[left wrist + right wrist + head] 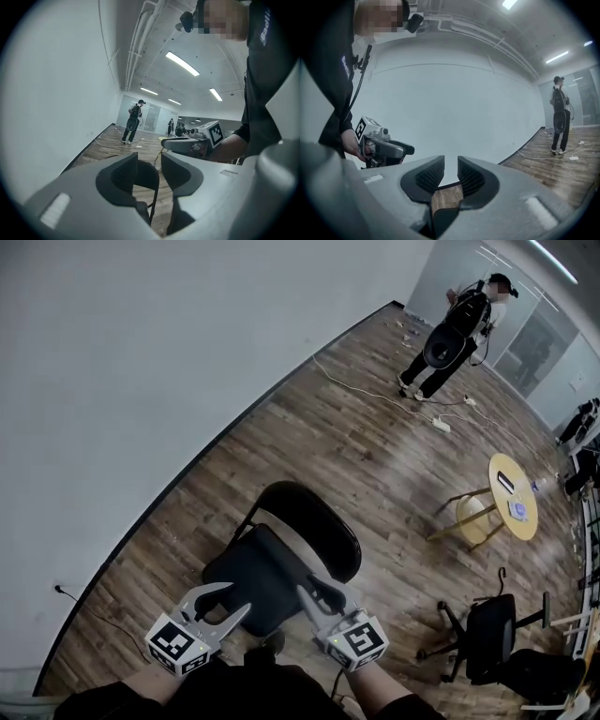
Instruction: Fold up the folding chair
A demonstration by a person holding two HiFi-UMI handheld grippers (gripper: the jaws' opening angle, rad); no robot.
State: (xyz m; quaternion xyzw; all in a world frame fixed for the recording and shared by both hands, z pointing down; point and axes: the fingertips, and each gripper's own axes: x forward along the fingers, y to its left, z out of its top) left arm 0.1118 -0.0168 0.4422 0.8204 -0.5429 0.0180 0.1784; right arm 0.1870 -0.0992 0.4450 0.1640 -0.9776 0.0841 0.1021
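The black folding chair (281,559) stands unfolded on the wood floor just in front of me, its backrest (314,521) on the far side. My left gripper (225,604) hovers over the seat's near left edge. My right gripper (319,596) is over the seat's near right side. Both are a little open with nothing between their fingers. In the left gripper view the chair's backrest (146,176) shows through the gap of the left gripper (149,161), with the right gripper (187,144) beyond. The right gripper (451,164) faces the white wall, and the left gripper (379,143) is beside it.
The white wall (141,381) runs along the left. A round yellow table (514,495) and a black office chair (492,629) stand to the right. A person (459,329) stands far off, near a cable and power strip (441,425) on the floor.
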